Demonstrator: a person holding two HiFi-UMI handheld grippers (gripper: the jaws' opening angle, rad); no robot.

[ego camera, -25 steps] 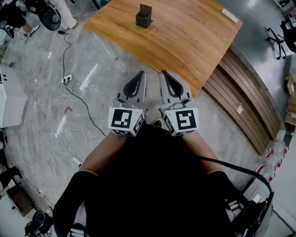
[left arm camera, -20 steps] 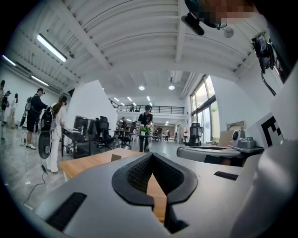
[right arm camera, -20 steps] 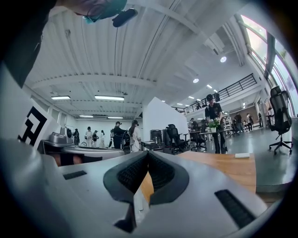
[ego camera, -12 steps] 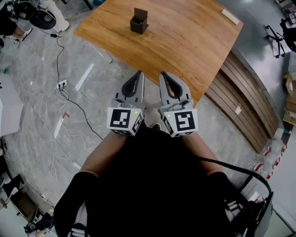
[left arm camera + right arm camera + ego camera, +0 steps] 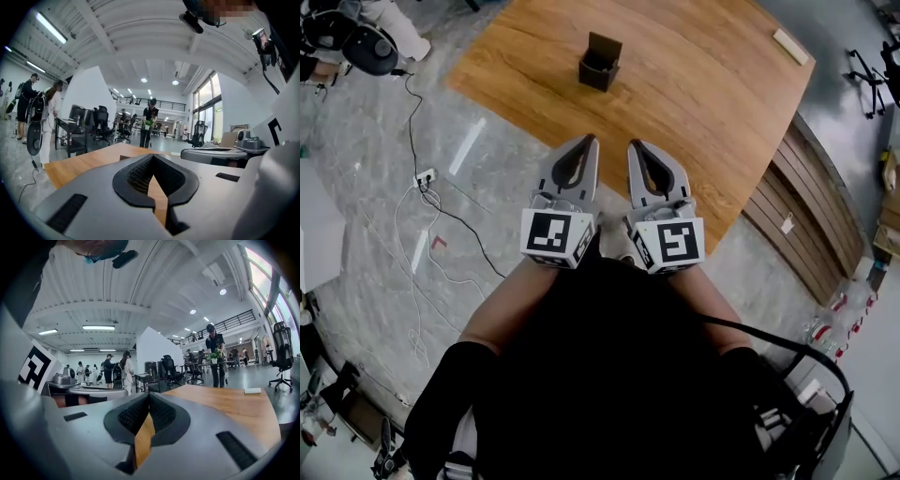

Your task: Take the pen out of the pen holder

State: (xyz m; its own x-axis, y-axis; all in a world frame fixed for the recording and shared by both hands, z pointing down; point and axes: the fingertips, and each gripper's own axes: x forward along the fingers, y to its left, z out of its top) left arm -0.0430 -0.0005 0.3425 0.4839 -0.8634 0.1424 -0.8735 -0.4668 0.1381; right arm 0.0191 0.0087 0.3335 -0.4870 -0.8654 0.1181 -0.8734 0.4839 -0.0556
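The dark pen holder (image 5: pixel 600 64) stands free on the wooden bench (image 5: pixel 703 112). What it holds is too small and dark to tell, and no pen can be made out.

The left gripper (image 5: pixel 587 142) and right gripper (image 5: pixel 634 146) hang side by side, well short of the pen holder. Both have their jaws pressed together on nothing.

The likely risk is that the light pen holder tips or drags if the pen is pulled out at a slant, or that jaws opened too late knock against it.
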